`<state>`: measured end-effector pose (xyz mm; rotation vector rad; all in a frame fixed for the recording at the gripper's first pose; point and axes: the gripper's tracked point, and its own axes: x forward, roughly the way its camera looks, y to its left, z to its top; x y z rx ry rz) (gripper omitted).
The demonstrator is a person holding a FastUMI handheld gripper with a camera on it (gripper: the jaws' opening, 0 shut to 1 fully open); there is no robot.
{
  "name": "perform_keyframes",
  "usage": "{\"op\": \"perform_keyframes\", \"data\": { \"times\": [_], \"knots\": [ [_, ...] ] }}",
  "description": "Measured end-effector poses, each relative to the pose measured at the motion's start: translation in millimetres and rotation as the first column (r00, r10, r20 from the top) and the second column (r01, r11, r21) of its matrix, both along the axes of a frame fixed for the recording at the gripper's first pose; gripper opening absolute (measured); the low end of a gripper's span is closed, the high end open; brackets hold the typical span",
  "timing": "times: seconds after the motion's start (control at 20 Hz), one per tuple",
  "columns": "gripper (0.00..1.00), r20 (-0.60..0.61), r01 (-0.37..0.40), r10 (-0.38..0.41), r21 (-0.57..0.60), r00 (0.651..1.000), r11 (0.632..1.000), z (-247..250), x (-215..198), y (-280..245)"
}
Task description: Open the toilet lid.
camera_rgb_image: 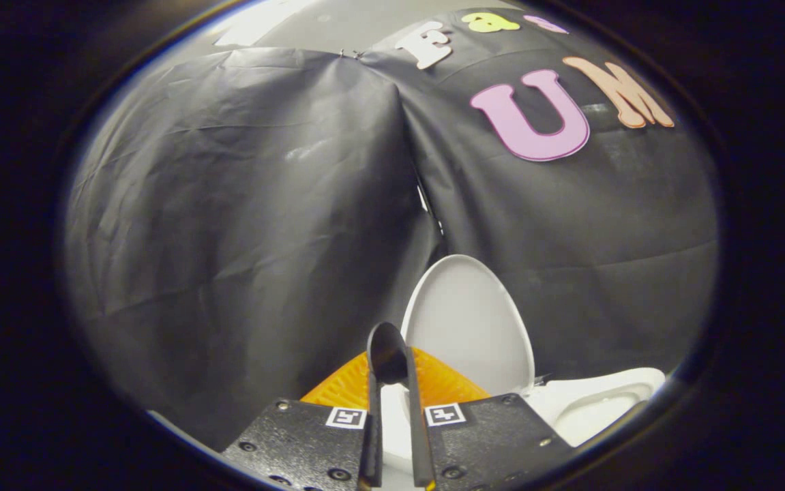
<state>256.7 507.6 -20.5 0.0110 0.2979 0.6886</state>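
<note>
Standing upright just beyond the fingers, the white toilet lid [468, 320] leans back against the black cloth wall [242, 225], its smooth inner face turned toward the camera, so the task looks close to done or already done. To its right and lower down, part of the white toilet seat and bowl rim [600, 406] curves away. An orange ribbed pad [443, 382] sits just ahead of the fingers, between them and the base of the lid; what it belongs to I cannot tell.

The gripper [389, 365] has its two fingers drawn nearly together, their tips meeting or almost meeting at a dark rounded end, with a narrow slot lower down showing white behind it. Nothing is visibly pinched between them, and they appear apart from the lid, though whether the tips touch the lid's lower edge is hard to judge from this angle.

As for handling, the lid reads as a thin, stiff shell of moulded plastic: light, rigid, glossy and therefore slippery under a pinch. It turns on a hinge at its base, so it wants to be guided along an arc, not pulled straight. The best hold is the free rim opposite the hinge, now at the top, one finger on each face. Left leaning, it may tip forward and slam if nudged
</note>
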Motion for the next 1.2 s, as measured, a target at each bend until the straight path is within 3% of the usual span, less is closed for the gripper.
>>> {"op": "perform_keyframes", "data": {
  "times": [0.35,0.7,0.9,1.05,1.2],
  "knots": [
    [0.20,0.013,-0.023,0.022,0.011,1.000,1.000,0,-2,4],
    [0.61,0.031,-0.006,0.007,-0.021,1.000,1.000,-2,-2,0],
    [0.84,0.112,-0.020,0.014,0.061,0.994,0.998,38,-19,0],
    [0.84,0.154,-0.020,0.008,0.078,0.988,0.997,63,-21,-15],
    [0.84,0.186,0.028,-0.042,0.080,0.982,0.996,84,-21,-47]
  ]
}}
